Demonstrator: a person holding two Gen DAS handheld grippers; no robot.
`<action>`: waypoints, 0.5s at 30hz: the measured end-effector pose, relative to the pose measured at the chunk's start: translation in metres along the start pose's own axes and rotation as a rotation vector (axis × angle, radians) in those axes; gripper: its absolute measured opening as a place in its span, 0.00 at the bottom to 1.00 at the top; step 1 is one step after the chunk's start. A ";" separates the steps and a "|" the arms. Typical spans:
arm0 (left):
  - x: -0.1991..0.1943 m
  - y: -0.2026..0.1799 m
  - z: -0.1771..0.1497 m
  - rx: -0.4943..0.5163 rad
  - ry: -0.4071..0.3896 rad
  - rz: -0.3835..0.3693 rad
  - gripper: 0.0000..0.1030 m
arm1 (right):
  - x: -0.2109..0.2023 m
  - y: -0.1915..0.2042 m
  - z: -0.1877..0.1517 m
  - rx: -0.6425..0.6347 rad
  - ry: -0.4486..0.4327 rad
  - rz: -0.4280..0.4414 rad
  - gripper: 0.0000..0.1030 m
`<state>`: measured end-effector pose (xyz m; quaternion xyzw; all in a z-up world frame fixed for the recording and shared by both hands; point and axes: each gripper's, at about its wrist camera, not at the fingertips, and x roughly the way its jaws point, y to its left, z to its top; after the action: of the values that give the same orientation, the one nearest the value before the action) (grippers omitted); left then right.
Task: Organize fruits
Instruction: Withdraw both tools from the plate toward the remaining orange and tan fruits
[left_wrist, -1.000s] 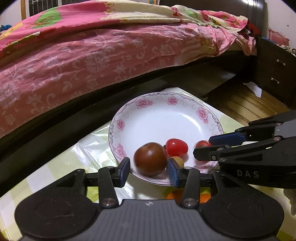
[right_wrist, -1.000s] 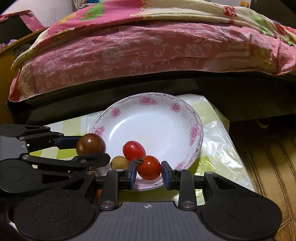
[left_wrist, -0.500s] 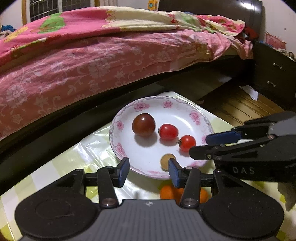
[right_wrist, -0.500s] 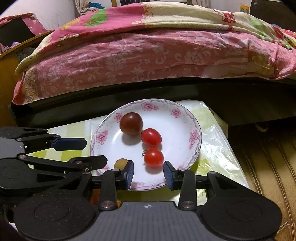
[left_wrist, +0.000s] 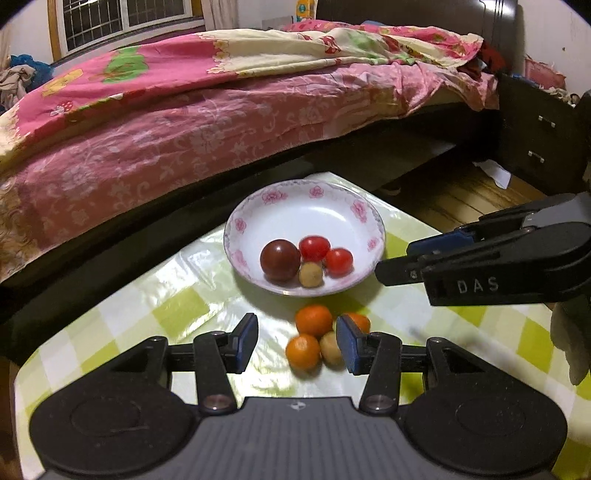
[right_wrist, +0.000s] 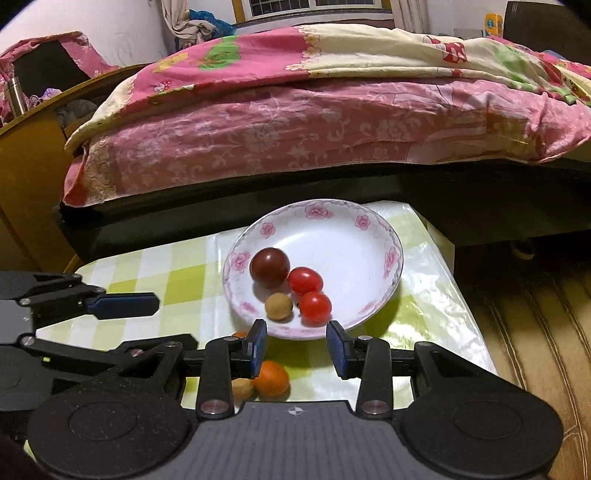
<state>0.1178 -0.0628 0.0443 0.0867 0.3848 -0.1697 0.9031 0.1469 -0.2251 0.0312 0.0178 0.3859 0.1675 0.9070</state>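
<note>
A white floral plate (left_wrist: 347, 210) (right_wrist: 354, 236) on the checked table holds a dark tomato (left_wrist: 280, 260) (right_wrist: 269, 267), two red cherry tomatoes (left_wrist: 314, 248) (right_wrist: 304, 280) and a small tan fruit (left_wrist: 310, 274) (right_wrist: 279, 305). In front of the plate lie small oranges (left_wrist: 314, 320) (right_wrist: 271, 377) and another tan fruit (left_wrist: 330, 348). My left gripper (left_wrist: 297, 341) is open and empty above those oranges. My right gripper (right_wrist: 296, 345) is open and empty just before the plate's near rim.
A bed with a pink floral cover (left_wrist: 221, 122) runs along the far side of the table. A dark drawer cabinet (left_wrist: 535, 140) stands at the right. The table's right edge (right_wrist: 461, 295) drops to a wooden floor.
Both grippers have pulled back and up from the plate. The dark tomato and a cherry tomato, earlier between the open jaws, now lie free in the plate. The oranges have come into view.
</note>
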 end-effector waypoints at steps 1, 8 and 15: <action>-0.004 0.000 -0.002 0.000 0.000 0.000 0.52 | -0.004 0.001 -0.002 0.008 0.002 0.001 0.33; -0.003 0.003 -0.017 0.031 -0.008 -0.056 0.52 | -0.014 0.011 -0.025 0.010 0.052 -0.006 0.33; 0.029 0.005 -0.026 0.103 0.001 -0.099 0.52 | 0.009 0.022 -0.033 -0.063 0.117 -0.017 0.33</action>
<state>0.1209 -0.0580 0.0059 0.1139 0.3796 -0.2334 0.8879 0.1229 -0.2050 0.0057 -0.0239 0.4331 0.1726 0.8843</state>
